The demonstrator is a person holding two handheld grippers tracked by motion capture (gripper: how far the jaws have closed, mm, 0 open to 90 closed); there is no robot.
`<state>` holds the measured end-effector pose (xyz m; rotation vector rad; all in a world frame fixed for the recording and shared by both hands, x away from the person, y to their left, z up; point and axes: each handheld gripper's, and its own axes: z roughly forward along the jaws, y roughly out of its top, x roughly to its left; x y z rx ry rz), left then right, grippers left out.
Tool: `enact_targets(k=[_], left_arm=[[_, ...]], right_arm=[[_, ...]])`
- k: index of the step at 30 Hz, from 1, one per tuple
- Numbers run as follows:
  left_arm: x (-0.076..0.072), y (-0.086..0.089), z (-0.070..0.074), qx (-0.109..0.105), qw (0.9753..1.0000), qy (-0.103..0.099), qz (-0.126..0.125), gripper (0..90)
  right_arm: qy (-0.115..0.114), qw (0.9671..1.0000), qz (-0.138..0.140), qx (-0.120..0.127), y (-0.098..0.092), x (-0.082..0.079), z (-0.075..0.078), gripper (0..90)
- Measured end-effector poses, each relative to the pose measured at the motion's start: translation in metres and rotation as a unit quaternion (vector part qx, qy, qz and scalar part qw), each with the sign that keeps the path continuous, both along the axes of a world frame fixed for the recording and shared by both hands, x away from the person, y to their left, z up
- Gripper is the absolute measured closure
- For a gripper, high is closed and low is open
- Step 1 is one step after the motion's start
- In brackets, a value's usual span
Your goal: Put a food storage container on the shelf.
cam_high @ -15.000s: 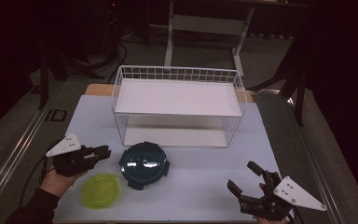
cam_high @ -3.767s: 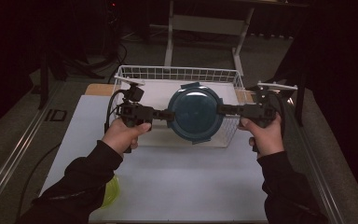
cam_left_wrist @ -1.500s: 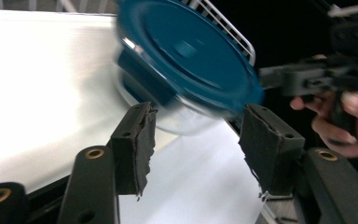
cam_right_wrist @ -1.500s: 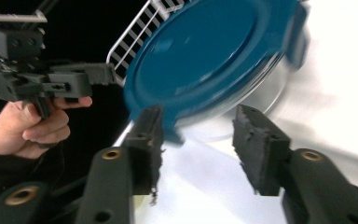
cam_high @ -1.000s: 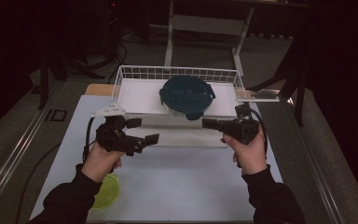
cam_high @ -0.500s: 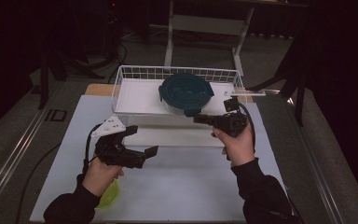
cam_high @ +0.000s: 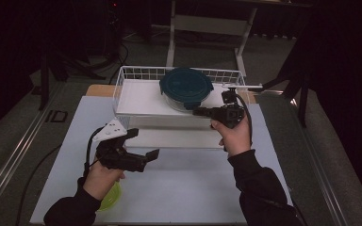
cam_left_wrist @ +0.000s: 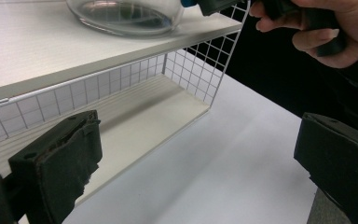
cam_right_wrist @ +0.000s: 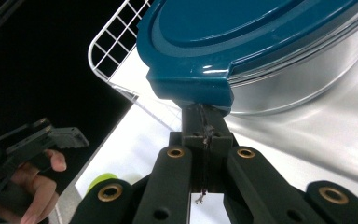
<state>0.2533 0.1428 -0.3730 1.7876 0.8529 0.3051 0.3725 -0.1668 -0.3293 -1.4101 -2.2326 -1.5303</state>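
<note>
Nearest to me, my left tool [cam_high: 143, 149] hangs low over the front of the white counter [cam_high: 184, 188], its two padded jaws standing well apart with nothing between them. In the left gripper view the same tool [cam_left_wrist: 200, 168] frames bare counter and the lower level of the wire rack [cam_left_wrist: 186, 70]. A yellow-green bowl [cam_high: 109, 197] lies on the counter at the near left, partly under my left forearm; in the right gripper view it shows as a small green patch [cam_right_wrist: 103, 179].

Farther out, my right tool [cam_high: 200, 112] reaches leftward to the front edge of the rack's upper shelf [cam_high: 136, 96]. In the right gripper view its jaws are pressed together, and the tool [cam_right_wrist: 204, 122] meets the underside of a tab on the teal lid [cam_right_wrist: 242, 42]; I cannot tell whether the tab itself is pinched.

Farthest, the glass container [cam_high: 187, 100] with the teal lid [cam_high: 186, 82] sits upright on the upper shelf, right of centre, just inside the rack's back wire rim [cam_high: 141, 70]. The left gripper view shows its clear rounded base [cam_left_wrist: 126, 16] resting flat on the shelf.
</note>
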Motion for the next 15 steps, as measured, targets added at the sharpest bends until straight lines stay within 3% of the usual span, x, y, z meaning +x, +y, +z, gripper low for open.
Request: enact_targets(k=[11,15], left_arm=[[-0.0015,0.0041,-0.0033,0.005,1.0000,0.000,-0.001,0.5],[-0.0040,0.0089,-0.0040,0.007,0.9999,-0.012,-0.008,0.5]], right_arm=[[-0.001,1.0000,0.000,0.003,0.0058,0.0045,-0.0005,87.3],[-0.008,0.9999,0.008,0.006,0.0060,-0.0014,0.0000,83.0]])
